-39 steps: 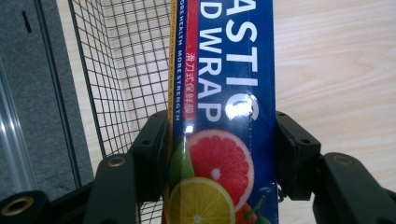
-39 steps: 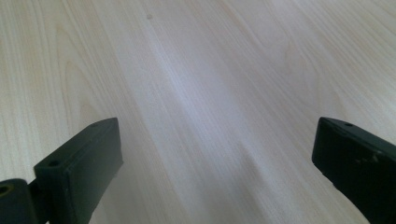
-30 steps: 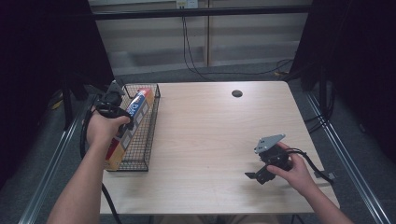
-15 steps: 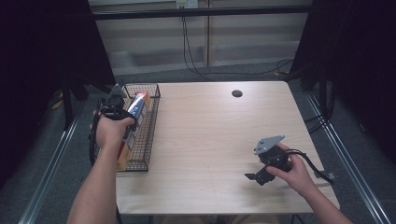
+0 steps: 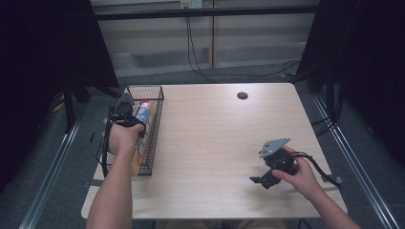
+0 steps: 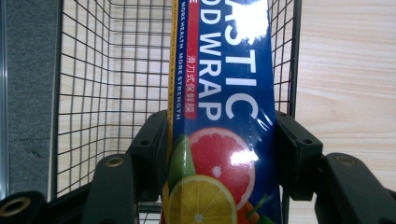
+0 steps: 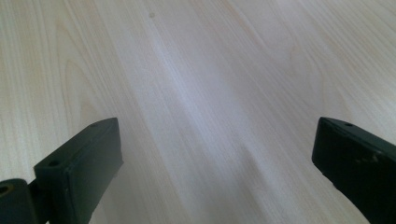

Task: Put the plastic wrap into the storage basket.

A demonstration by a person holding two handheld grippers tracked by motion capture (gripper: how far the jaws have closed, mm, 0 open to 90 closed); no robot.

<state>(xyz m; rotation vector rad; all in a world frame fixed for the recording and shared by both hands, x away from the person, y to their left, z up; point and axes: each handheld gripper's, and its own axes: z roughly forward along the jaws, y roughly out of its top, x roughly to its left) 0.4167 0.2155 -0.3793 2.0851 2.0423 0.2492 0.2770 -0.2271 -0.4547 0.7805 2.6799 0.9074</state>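
While the left tool (image 6: 219,149) clamps the wrap box (image 6: 219,93) inside the basket (image 5: 154,143), the right tool (image 7: 215,163) gapes.

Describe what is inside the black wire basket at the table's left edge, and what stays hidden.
The wire basket holds a blue plastic wrap box, clamped by the left gripper. The hand covers the box's near end in the high view.

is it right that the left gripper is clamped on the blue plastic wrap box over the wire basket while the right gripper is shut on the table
Not quite. The right gripper is open: the right gripper view shows its jaws wide apart with only bare table between them. The rest holds: the left gripper is clamped on the blue plastic wrap box over the wire basket.
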